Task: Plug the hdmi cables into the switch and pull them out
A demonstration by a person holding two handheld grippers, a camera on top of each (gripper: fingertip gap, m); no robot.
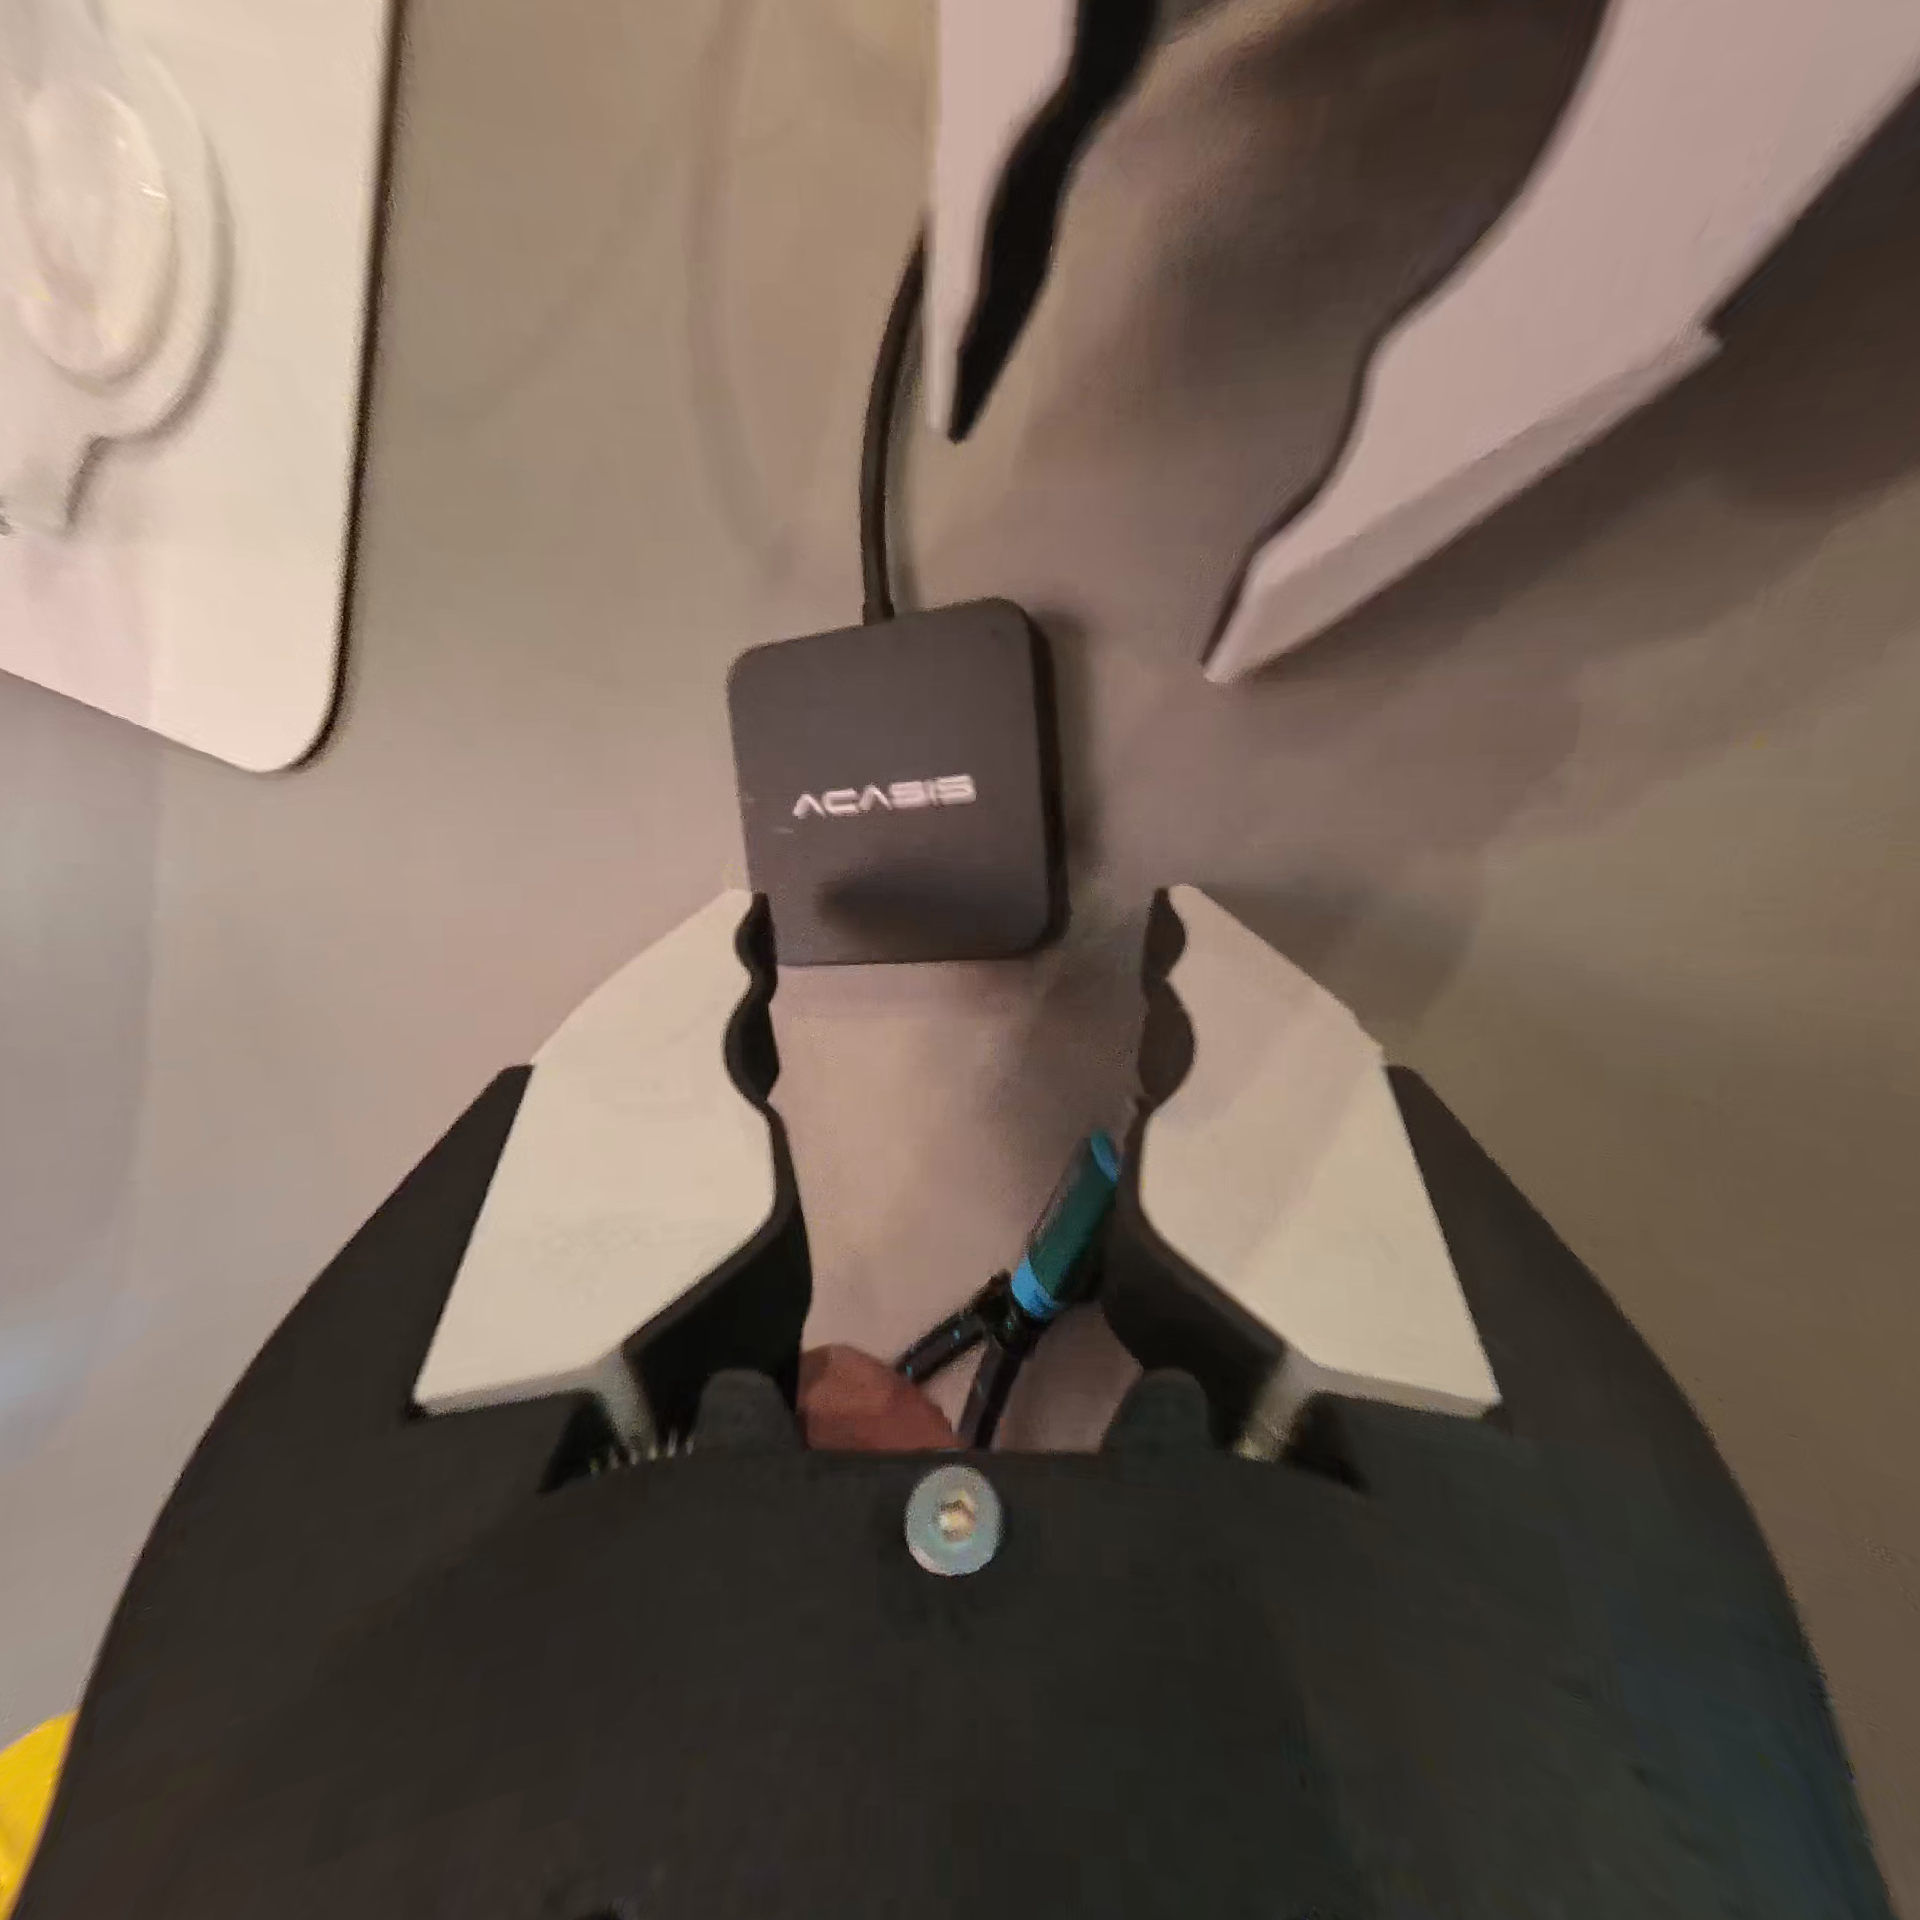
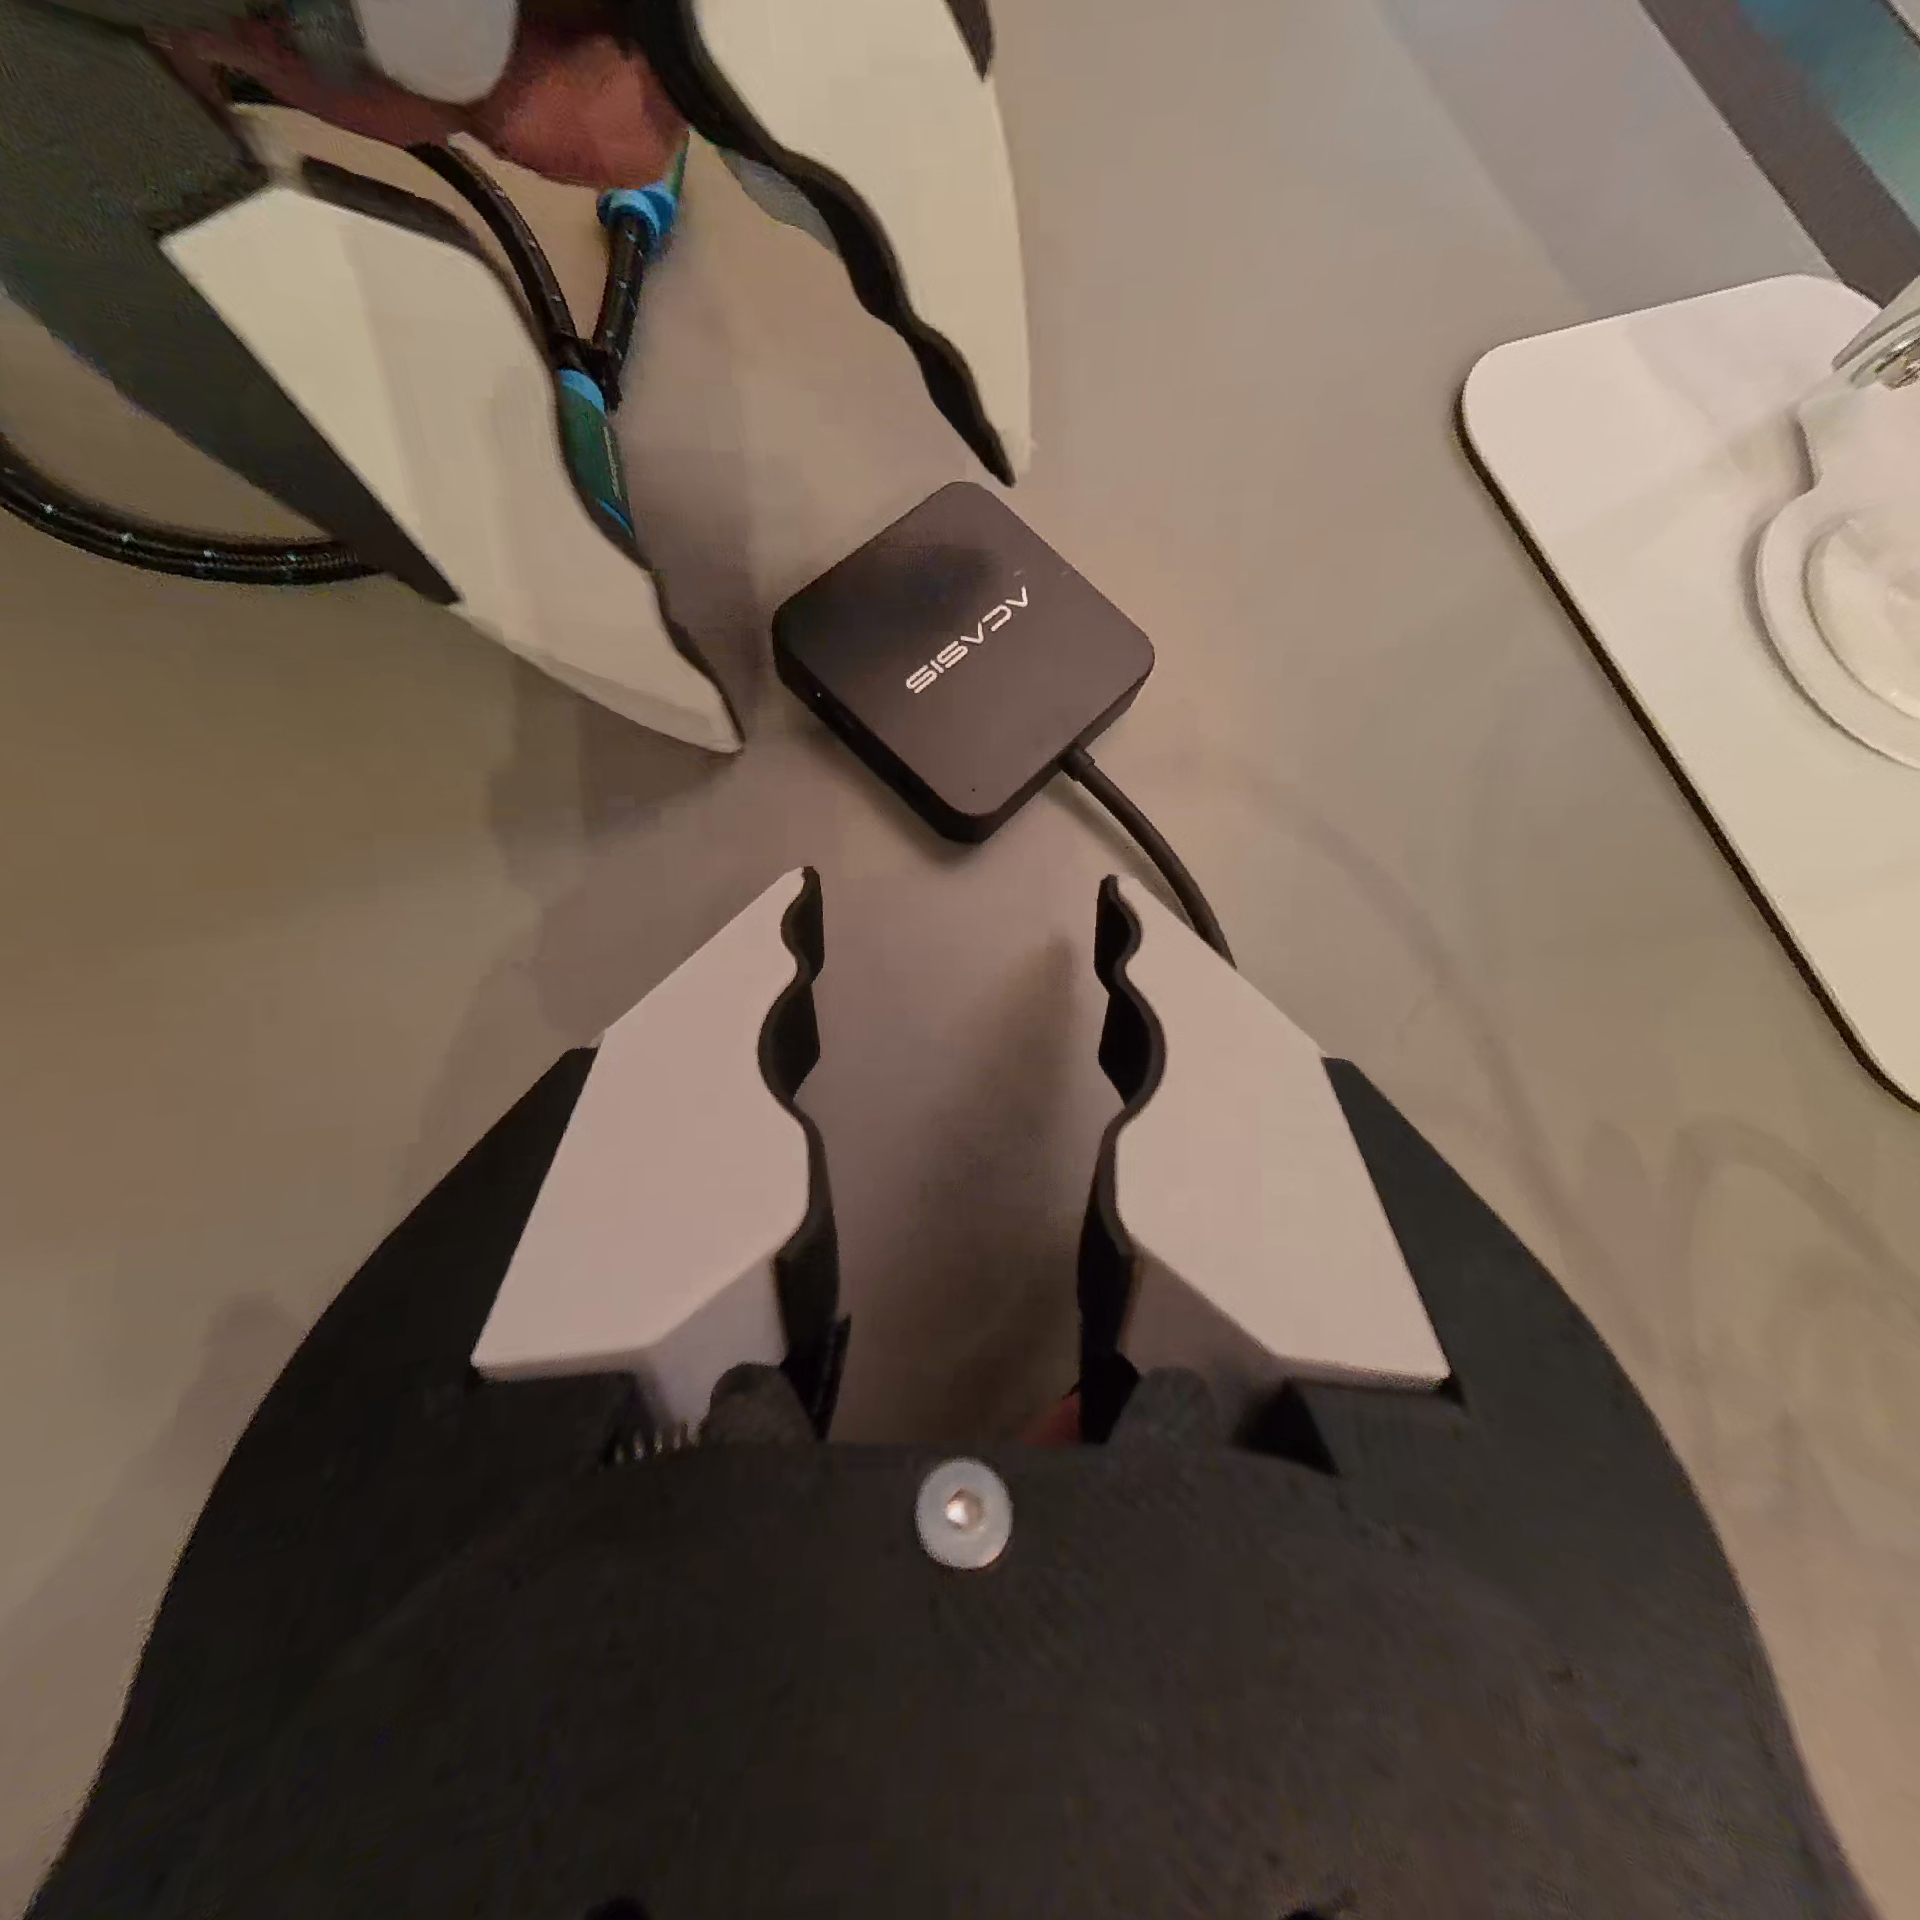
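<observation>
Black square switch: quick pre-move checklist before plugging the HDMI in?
1. Black square switch flat on the grey table, no gripper touching it: ok.
2. Side ports free of plugs: ok for the face seen in the right wrist view; other sides cannot tell.
3. Thin black lead attached to the switch: ok.
4. Left gripper open around the blue-collared braided HDMI plug, not gripped: not ok.
5. Right gripper open, empty: ok.
6. Plug aligned with a port: not ok.
</observation>
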